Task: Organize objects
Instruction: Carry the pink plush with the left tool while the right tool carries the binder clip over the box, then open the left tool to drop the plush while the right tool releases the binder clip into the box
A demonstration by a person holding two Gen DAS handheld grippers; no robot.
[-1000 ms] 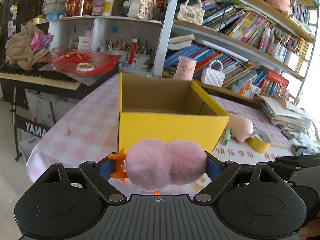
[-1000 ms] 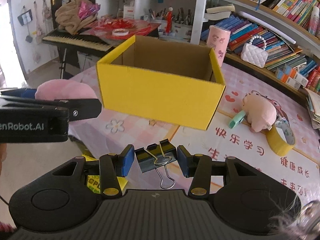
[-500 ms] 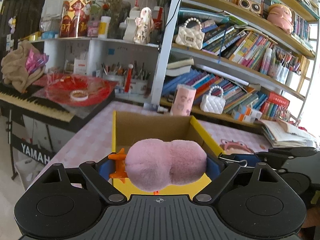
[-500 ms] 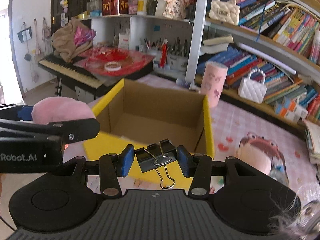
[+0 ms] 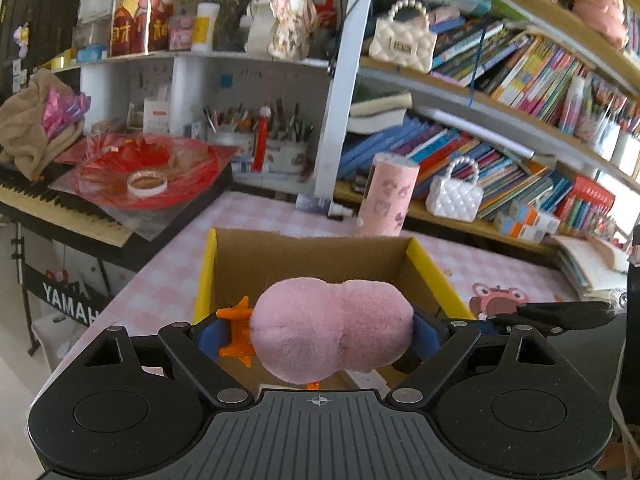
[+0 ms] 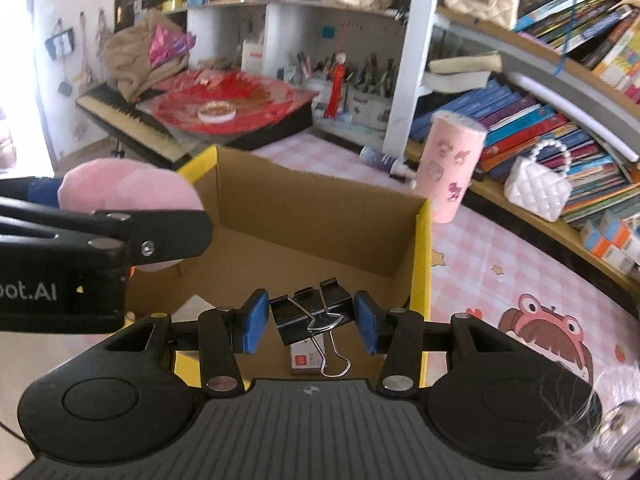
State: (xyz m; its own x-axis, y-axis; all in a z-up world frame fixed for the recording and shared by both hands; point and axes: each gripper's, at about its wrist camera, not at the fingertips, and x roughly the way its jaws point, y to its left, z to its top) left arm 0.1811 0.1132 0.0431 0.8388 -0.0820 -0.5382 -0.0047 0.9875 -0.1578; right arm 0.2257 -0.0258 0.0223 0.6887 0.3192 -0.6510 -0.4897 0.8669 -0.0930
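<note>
Left wrist view: the left gripper (image 5: 332,330) clamps a pink plush (image 5: 332,330) with orange feet, held over the near edge of the open yellow box (image 5: 205,276). The right gripper shows at 3 o'clock.

Right wrist view: the right gripper (image 6: 312,316) pinches a black binder clip (image 6: 310,312) above the box (image 6: 423,264); a small card (image 6: 306,360) lies inside. The plush (image 6: 128,192) sits at 9 o'clock.

Crowded bookshelves (image 5: 500,92), white shelving unit (image 5: 192,80), keyboard piano (image 5: 60,208), pink checked tablecloth (image 5: 168,276), bright daylight
</note>
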